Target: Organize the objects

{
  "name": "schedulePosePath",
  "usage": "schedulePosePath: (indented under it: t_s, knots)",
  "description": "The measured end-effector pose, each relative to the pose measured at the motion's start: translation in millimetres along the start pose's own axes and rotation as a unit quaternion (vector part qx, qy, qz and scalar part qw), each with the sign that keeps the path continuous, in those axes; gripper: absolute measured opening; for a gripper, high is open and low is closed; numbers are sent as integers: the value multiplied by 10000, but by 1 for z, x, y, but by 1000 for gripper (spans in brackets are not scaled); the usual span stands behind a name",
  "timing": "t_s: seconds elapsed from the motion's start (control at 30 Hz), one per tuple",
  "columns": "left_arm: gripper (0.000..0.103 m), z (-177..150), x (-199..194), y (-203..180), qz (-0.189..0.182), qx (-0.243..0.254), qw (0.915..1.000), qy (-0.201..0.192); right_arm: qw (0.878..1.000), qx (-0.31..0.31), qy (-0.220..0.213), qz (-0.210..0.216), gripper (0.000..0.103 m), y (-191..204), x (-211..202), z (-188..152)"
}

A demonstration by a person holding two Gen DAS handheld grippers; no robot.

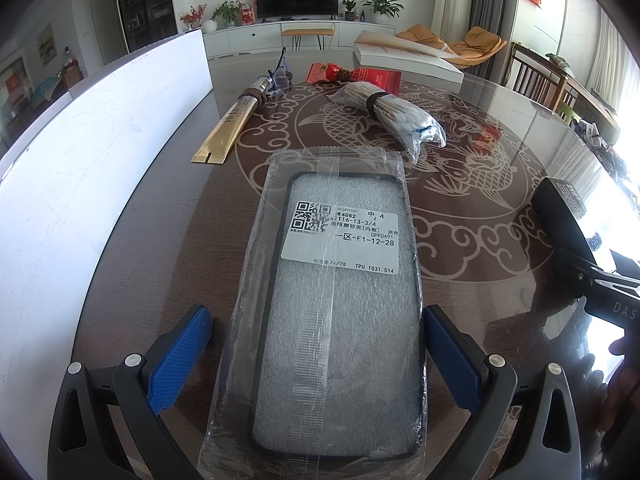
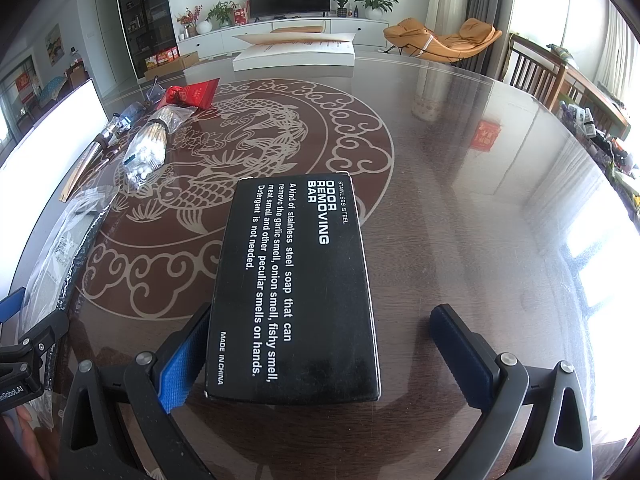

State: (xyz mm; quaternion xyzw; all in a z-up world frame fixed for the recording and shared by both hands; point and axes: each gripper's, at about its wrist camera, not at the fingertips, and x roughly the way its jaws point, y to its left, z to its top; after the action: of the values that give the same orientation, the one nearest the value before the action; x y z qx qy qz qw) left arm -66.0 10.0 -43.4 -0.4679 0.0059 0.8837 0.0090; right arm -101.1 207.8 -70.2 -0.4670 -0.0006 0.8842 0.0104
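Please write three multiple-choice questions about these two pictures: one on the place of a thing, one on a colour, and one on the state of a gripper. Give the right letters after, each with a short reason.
1. What lies between the fingers of the left gripper?
A. the bagged phone case
B. the cotton swab bundle
C. the gold sachet

2. What colour is the odor removing bar box?
A. white
B. black with white print
C. red

3. How does the right gripper stand?
A. shut on a red packet
B. out of view
C. open, with a gap on the box's right side

Answers: 1 A, its wrap fills the space between both blue pads. 2 B, white letters on a black face. 3 C, table shows between the box and the right pad.
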Motion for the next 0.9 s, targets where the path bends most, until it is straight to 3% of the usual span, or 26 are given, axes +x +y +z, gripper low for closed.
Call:
schedulePosePath:
  t_s: [0.4, 0.53, 0.73, 0.9]
  knots:
    - [103, 0, 0, 0, -4, 11, 10000, 2, 10000, 0, 0, 1, 103, 0, 0, 0]
    - [103, 0, -1, 8, -323, 489, 9983, 43, 10000, 0, -1, 1, 103, 0, 0, 0]
    - [103, 0, -1, 21, -441, 638, 9970, 77, 10000, -9, 7, -1, 103, 1, 1, 0]
    - [103, 5, 2, 18, -407, 632, 9967, 305, 9979, -242, 582, 154, 103, 0, 8, 15]
